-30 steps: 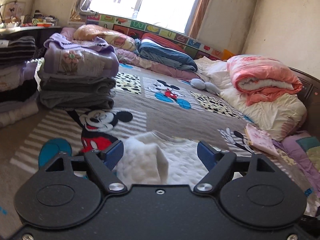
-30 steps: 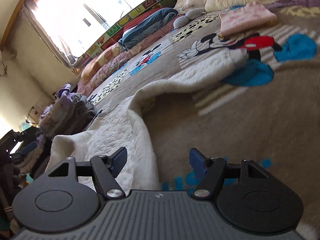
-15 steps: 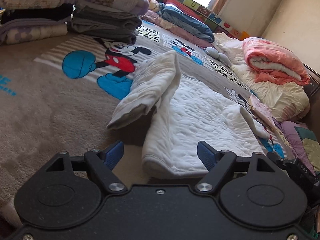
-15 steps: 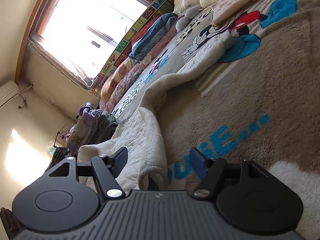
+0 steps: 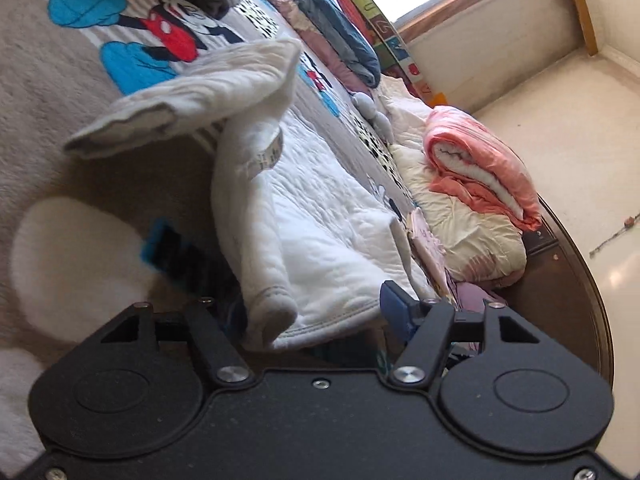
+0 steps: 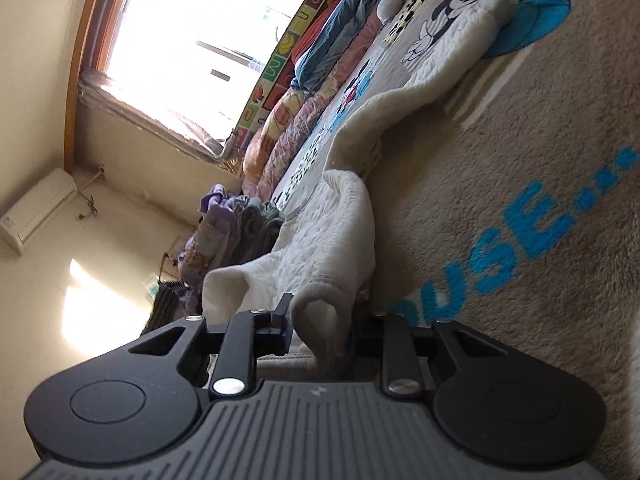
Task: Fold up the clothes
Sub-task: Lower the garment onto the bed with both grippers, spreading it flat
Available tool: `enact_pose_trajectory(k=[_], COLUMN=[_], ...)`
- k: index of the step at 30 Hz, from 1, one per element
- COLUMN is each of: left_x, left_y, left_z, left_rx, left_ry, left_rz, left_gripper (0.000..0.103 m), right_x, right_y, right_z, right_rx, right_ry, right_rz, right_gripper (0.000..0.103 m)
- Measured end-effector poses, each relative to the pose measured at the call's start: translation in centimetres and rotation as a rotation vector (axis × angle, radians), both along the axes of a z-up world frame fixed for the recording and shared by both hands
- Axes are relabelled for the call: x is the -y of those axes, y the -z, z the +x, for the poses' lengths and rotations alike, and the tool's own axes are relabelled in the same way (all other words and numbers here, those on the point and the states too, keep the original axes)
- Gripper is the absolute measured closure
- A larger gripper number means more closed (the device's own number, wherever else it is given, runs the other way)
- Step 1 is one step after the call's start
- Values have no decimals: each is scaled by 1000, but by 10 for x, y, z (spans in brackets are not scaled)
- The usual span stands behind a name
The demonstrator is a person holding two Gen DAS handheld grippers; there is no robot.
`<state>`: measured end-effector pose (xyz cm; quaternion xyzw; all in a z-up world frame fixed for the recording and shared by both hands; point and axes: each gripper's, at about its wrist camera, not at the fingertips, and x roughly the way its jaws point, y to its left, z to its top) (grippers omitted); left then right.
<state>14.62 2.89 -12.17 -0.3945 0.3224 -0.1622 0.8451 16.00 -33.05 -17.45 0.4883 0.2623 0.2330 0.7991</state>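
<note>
1. A white quilted garment (image 5: 316,216) lies spread on a bed, its fabric stitched in a fine wavy pattern and edged with a grey-trimmed hem; one sleeve (image 5: 188,96) is flung out sideways and ends in a grey cuff.

2. The bed is covered by a beige plush blanket (image 6: 500,184) printed with cartoon mice in red, black and blue and large blue lettering. A stack of folded clothes (image 6: 232,232) sits at the far side, rolled bedding (image 6: 336,36) lines a colourful alphabet panel under a bright window (image 6: 192,32), and a pink quilt (image 5: 480,164) rests on cream bedding by the dark wooden bed frame. An air conditioner (image 6: 36,210) hangs on the cream wall.

3. The left gripper (image 5: 312,300) has its jaws closing, with the garment's near hem corner lying between the blue fingers (image 5: 396,308); the pads are not seen pressing on it.

4. The right gripper (image 6: 320,332) is also closing, its black fingers (image 6: 282,322) tight against a raised fold of the garment's opposite hem corner, which bunches up between them.

5. The rest of the garment stretches away from both grippers across the blanket toward the window.
</note>
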Motion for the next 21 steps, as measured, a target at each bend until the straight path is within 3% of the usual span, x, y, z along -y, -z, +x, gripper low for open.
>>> enact_pose_trajectory(k=[4, 7, 9, 10, 11, 13, 14, 18, 21], left_x=[8, -3, -13, -18, -22, -30, -34, -15, 30], left_y=[8, 5, 0, -4, -7, -12, -15, -42, -48], left_z=[-4, -12, -16, -18, -21, -31, -38, -60, -71], left_rx=[-48, -39, -30, -27, -40, -58, -53, 66, 193], left_ry=[5, -16, -21, -16, -18, -63, -88, -94, 22], left_rz=[-48, -76, -86, -74, -26, 71, 111, 396, 635], left_gripper=[38, 38, 38, 38, 38, 38, 38, 38, 38], right_x=[5, 6, 8, 9, 10, 12, 14, 23, 26], right_y=[-1, 1, 4, 3, 3, 4, 5, 1, -3], right_z=[1, 2, 3, 3, 2, 1, -1, -11, -15], right_rx=[11, -10, -25, -31, -37, -63, -73, -86, -82], right_ry=[11, 12, 0, -11, -21, -34, -31, 5, 20], right_rz=[60, 95, 147, 150, 153, 147, 147, 88, 32], right_gripper=[75, 74, 68, 57, 43, 34, 35, 35, 35])
